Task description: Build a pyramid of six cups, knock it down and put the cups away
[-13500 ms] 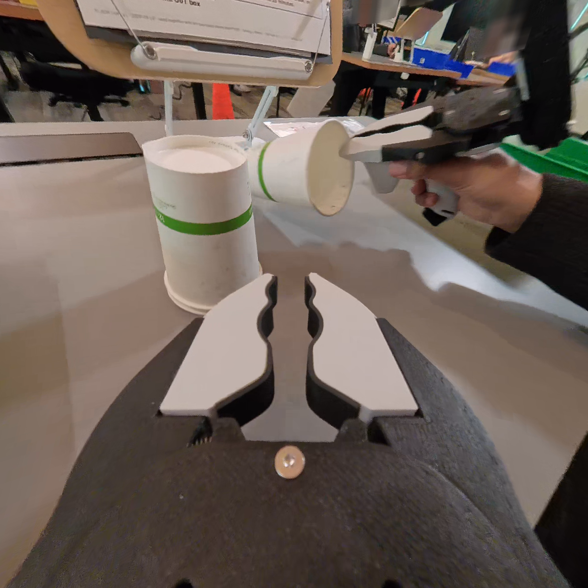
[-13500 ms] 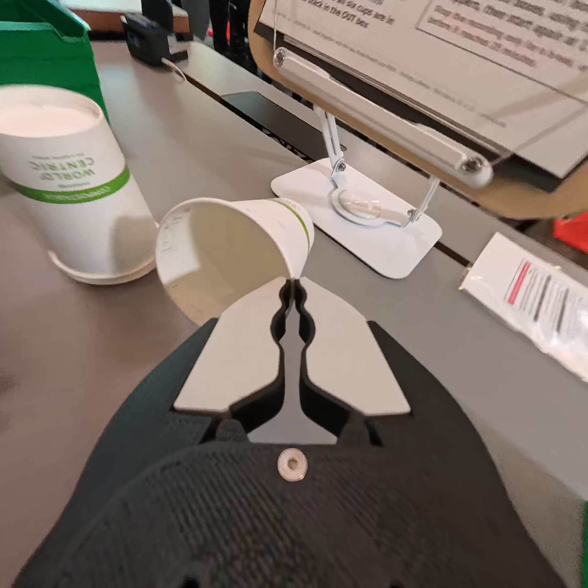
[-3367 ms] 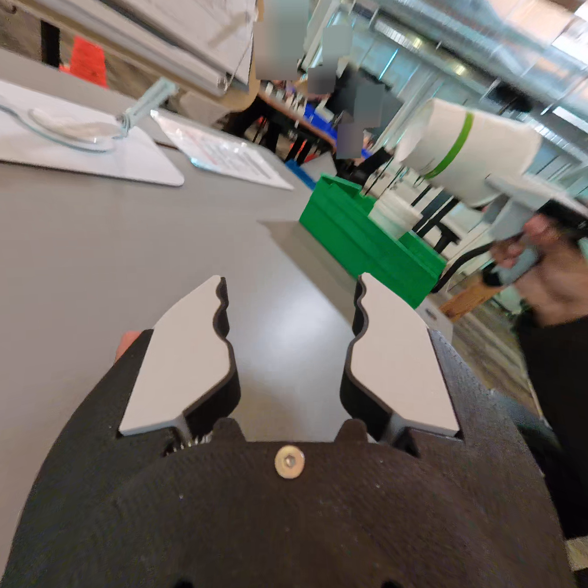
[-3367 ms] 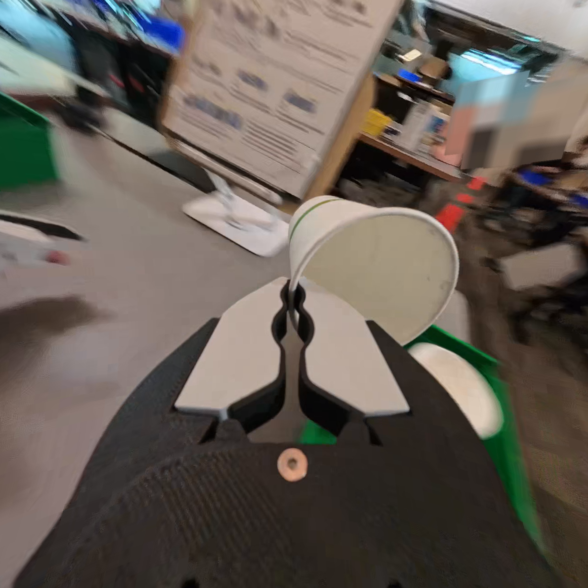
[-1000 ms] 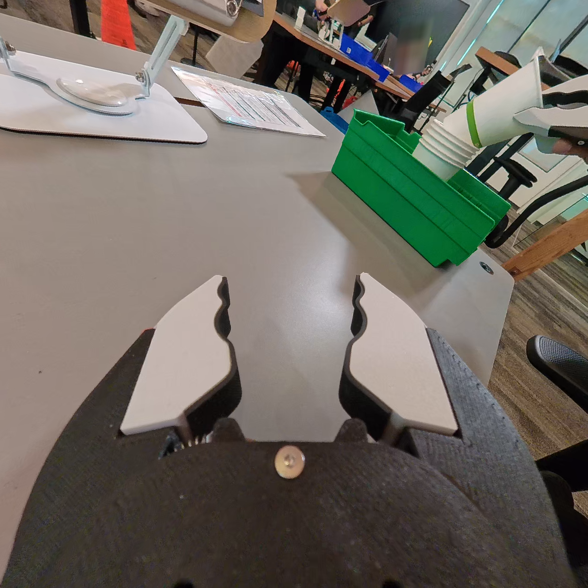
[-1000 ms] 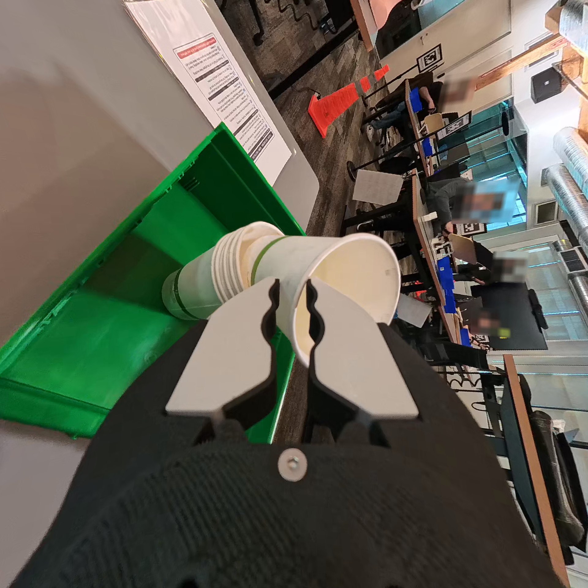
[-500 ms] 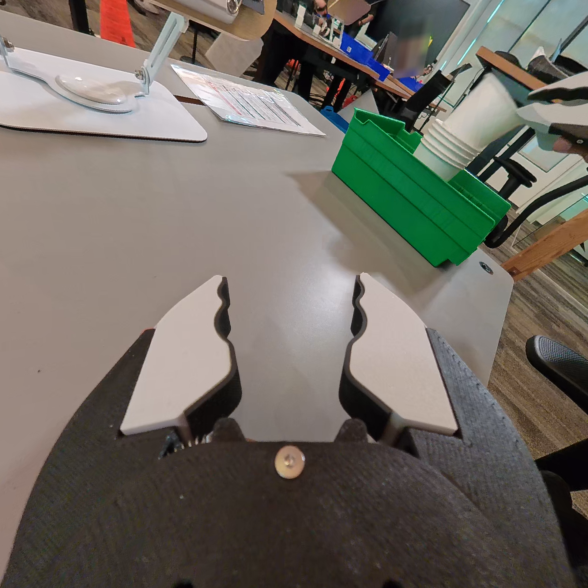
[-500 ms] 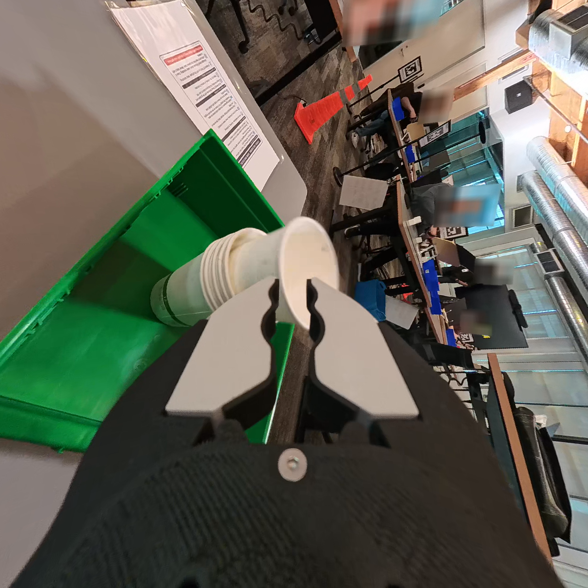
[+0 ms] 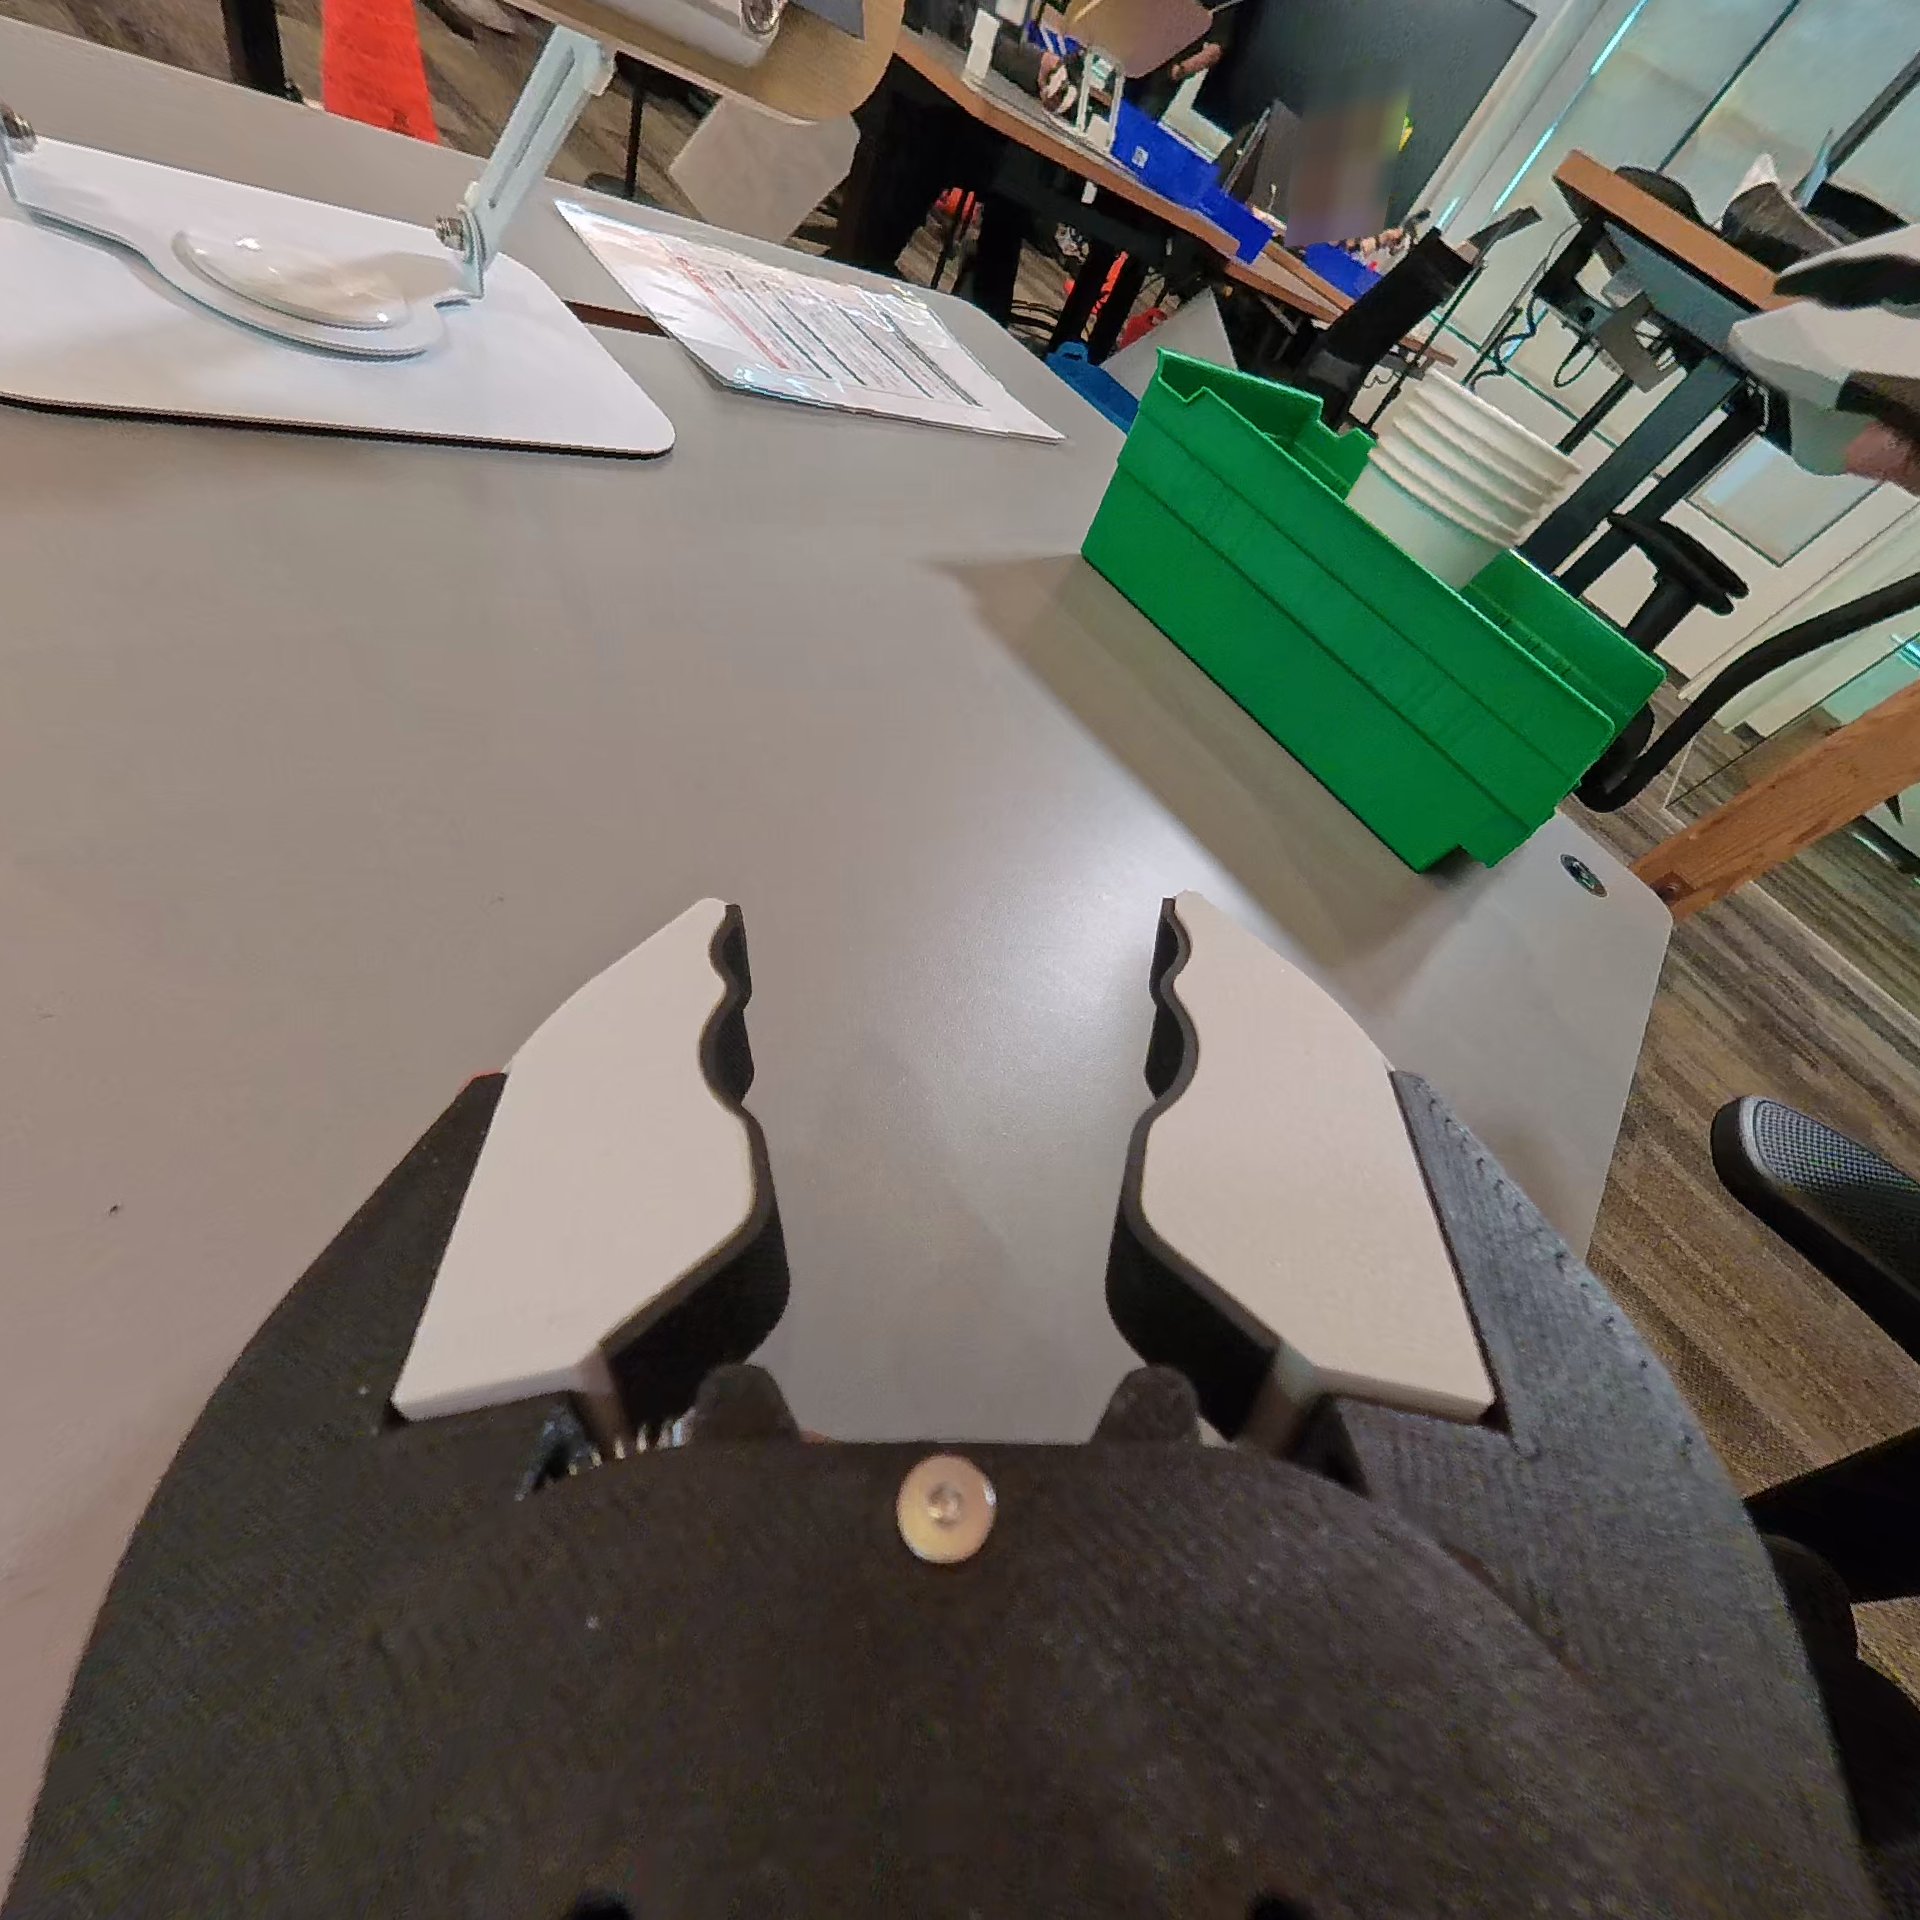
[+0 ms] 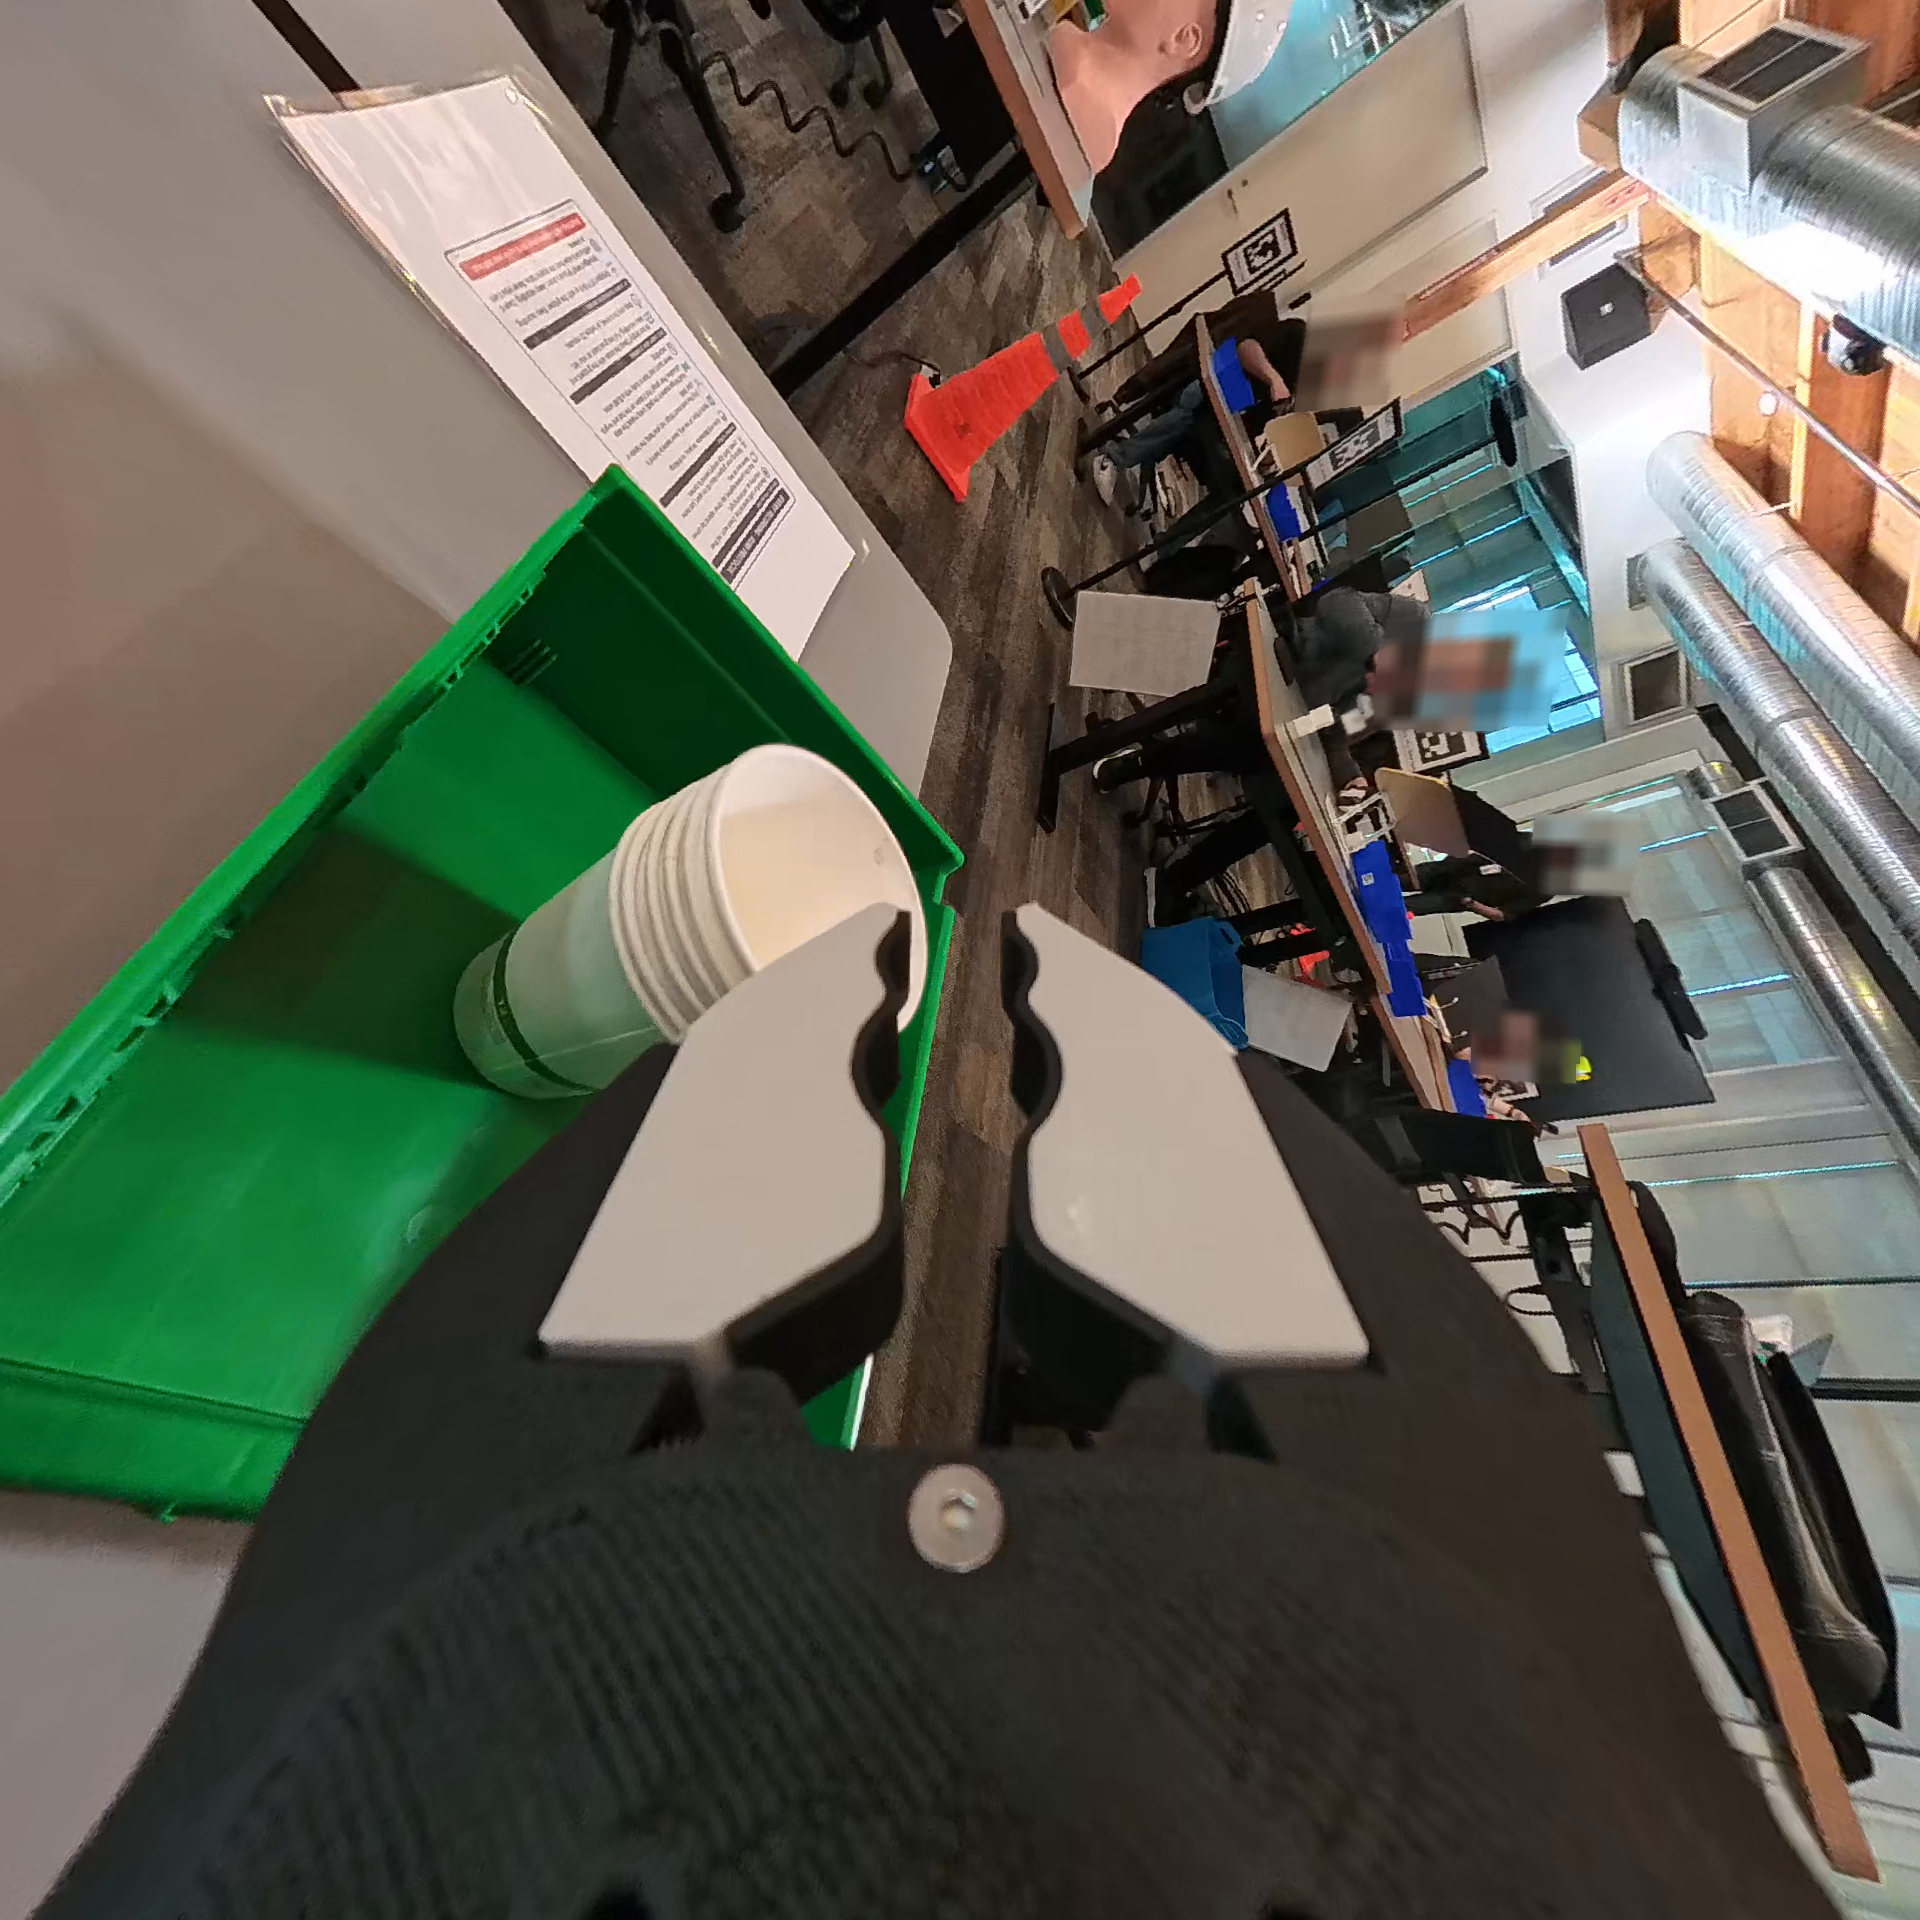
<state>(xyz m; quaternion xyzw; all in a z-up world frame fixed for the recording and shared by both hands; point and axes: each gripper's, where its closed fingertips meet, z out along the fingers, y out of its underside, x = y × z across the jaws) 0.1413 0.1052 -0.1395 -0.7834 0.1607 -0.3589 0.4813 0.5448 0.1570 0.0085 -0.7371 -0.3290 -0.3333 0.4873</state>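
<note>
Up over the green bin point(image 10: 312, 1039), the right gripper point(image 10: 951, 940) hangs with its jaws slightly apart and nothing between them; its left finger overlaps the rim of the stack of paper cups point(image 10: 665, 935) in this view, though contact cannot be told. The nested cups stand in the bin, mouths up, so each seats in the one below. Well apart, the left gripper point(image 9: 951, 925) sits low over the bare grey desk point(image 9: 520, 675), jaws wide and empty, near a laminated sheet point(image 9: 810, 332) and a white stand base point(image 9: 312, 353).
</note>
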